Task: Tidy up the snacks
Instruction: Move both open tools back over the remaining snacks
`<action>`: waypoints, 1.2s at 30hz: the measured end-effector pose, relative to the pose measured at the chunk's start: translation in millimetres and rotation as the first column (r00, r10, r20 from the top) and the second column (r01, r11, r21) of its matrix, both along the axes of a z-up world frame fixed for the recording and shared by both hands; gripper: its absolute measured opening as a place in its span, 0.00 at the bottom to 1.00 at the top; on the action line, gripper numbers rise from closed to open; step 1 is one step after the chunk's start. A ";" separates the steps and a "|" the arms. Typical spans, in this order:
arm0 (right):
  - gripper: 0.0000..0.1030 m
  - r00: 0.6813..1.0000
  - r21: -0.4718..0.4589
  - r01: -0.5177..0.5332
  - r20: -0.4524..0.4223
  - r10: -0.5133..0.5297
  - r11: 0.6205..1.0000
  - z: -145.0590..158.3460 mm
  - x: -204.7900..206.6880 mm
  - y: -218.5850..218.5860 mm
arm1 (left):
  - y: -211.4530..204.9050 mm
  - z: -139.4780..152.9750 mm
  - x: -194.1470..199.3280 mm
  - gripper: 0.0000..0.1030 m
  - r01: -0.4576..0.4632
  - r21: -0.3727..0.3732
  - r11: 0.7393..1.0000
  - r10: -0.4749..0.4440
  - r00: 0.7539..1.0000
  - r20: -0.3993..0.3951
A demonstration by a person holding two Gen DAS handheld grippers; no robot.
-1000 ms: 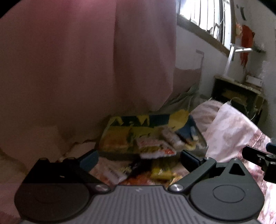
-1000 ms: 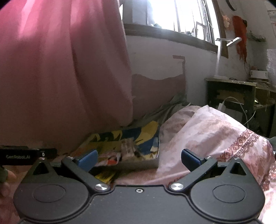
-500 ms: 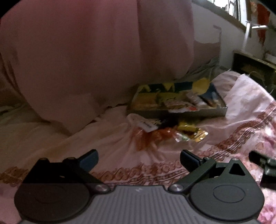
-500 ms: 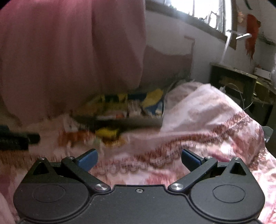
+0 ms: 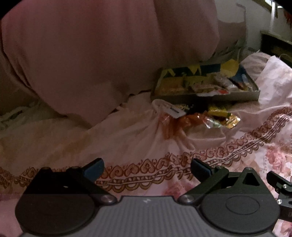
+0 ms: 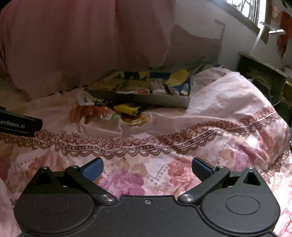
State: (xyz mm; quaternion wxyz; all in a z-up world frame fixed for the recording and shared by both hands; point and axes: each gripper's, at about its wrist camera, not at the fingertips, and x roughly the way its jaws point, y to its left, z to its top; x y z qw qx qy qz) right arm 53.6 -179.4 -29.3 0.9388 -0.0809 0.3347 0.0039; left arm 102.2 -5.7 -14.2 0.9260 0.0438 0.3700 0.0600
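Nearest me, the left gripper [image 5: 147, 168] hung over the bedspread [image 5: 127, 142] with its blue-tipped fingers [image 5: 94, 166] spread wide and nothing between them. The right gripper [image 6: 147, 167] was the same, fingers [image 6: 92, 167] released and parted over the flowered part of the cloth [image 6: 124, 180]. I could see the left unit's body at the left edge of the right view, and a bit of the right one at the right edge of the left view, so the two sat side by side and close.

Ahead of both I had open cloth, crossed by a brown scalloped border band [image 6: 146, 144]. Past that band lay the loose snacks [image 5: 197, 116] in a small heap on the bed: a white packet [image 5: 169, 108], orange wrappers [image 5: 189, 120], a yellow pack [image 6: 128, 108] and a gold foil piece [image 6: 136, 120]. They touched one another and sat just in front of the near wall of the shallow box [image 5: 237, 95]. The box held more packets [image 5: 202, 87], one hanging over its near rim.

To the right the bedspread bunched up in a high fold [image 6: 228, 94] against the box's right end. Behind the box hung a pink curtain [image 5: 91, 54], closing off the far left. Far right stood a dark cabinet [image 6: 262, 73] under the window [image 6: 244, 9].
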 end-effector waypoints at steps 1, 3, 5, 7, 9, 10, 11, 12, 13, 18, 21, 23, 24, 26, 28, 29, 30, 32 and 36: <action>0.99 1.000 0.002 -0.001 -0.008 0.001 1.000 -1.2 1.2 0.1 | 0.0 -1.4 2.0 1.00 -0.001 -0.001 1.000 0.001 1.000 -0.011; 0.99 1.000 0.005 -0.003 -0.021 0.003 1.000 -3.1 3.5 0.2 | 0.3 -3.5 5.6 1.00 0.003 -0.006 1.000 -0.003 0.999 -0.032; 0.99 0.999 0.008 -0.004 -0.033 0.004 1.000 -4.9 5.8 0.6 | 0.7 -5.6 9.9 1.00 0.007 -0.011 1.000 -0.007 0.998 -0.055; 0.99 0.999 0.020 -0.004 -0.050 0.005 1.000 -6.3 9.6 0.4 | 1.3 -6.9 14.2 1.00 0.017 -0.018 1.000 -0.018 0.997 -0.077; 0.99 0.998 0.033 -0.007 -0.064 0.010 0.999 -6.8 13.8 0.0 | 2.7 -7.4 19.2 1.00 0.026 -0.031 0.999 -0.029 0.995 -0.097; 0.99 0.998 0.037 -0.008 -0.068 0.011 0.999 -7.0 16.2 -0.4 | 3.8 -7.8 22.0 1.00 0.027 -0.039 0.999 -0.031 0.994 -0.105; 0.99 0.998 0.040 -0.007 -0.069 0.010 0.999 -7.1 18.4 -0.8 | 5.4 -8.1 25.0 1.00 0.025 -0.049 0.999 -0.030 0.993 -0.113; 0.99 0.997 0.042 -0.006 -0.071 0.009 0.999 -7.4 20.9 -1.3 | 7.3 -8.6 28.2 1.00 0.022 -0.060 0.998 -0.029 0.992 -0.121; 0.99 0.997 0.046 -0.004 -0.075 0.008 0.999 -7.7 23.7 -1.9 | 8.7 -9.3 31.1 1.00 0.019 -0.069 0.997 -0.028 0.991 -0.129; 0.99 0.996 0.090 0.015 -0.091 -0.006 0.996 -6.7 37.6 -9.3 | 14.0 -11.9 46.6 1.00 0.011 -0.086 0.996 -0.024 0.988 -0.153; 0.99 0.995 0.119 0.025 -0.095 -0.014 0.993 -6.0 47.4 -14.8 | 14.5 -10.6 56.8 1.00 0.019 -0.073 0.997 -0.030 0.989 -0.147; 0.99 0.996 0.142 0.031 -0.090 -0.019 0.989 -5.5 53.2 -18.0 | 14.1 -9.2 65.1 1.00 0.028 -0.058 0.998 -0.036 0.989 -0.145; 0.99 0.996 0.156 0.030 -0.088 -0.016 0.987 -5.2 56.5 -19.5 | 13.9 -8.4 69.8 1.00 0.033 -0.049 0.998 -0.039 0.989 -0.141; 0.99 0.996 0.173 0.022 -0.086 -0.007 0.985 -4.5 63.0 -21.1 | 13.1 -7.1 77.1 1.00 0.043 -0.035 0.998 -0.047 0.990 -0.134; 0.99 0.997 0.171 0.008 -0.078 0.005 0.985 -4.1 68.7 -21.5 | 11.9 -6.6 85.7 1.00 0.056 -0.023 0.998 -0.059 0.990 -0.132; 0.99 0.997 0.165 0.001 -0.074 0.012 0.986 -4.1 71.3 -21.5 | 11.1 -6.9 90.1 1.00 0.064 -0.020 0.998 -0.066 0.989 -0.134; 0.99 0.997 0.158 -0.006 -0.071 0.017 0.987 -4.6 74.0 -21.2 | 10.0 -7.6 95.7 1.00 0.072 -0.017 0.997 -0.074 0.988 -0.137; 0.99 0.998 0.147 -0.016 -0.063 0.026 0.989 -6.5 79.6 -21.3 | 7.3 -8.7 104.8 1.00 0.088 -0.013 0.996 -0.089 0.986 -0.138; 0.99 0.997 0.145 -0.028 -0.067 0.038 0.989 -12.8 92.5 -22.8 | -0.9 -12.2 124.7 1.00 0.138 -0.002 0.990 -0.137 0.983 -0.124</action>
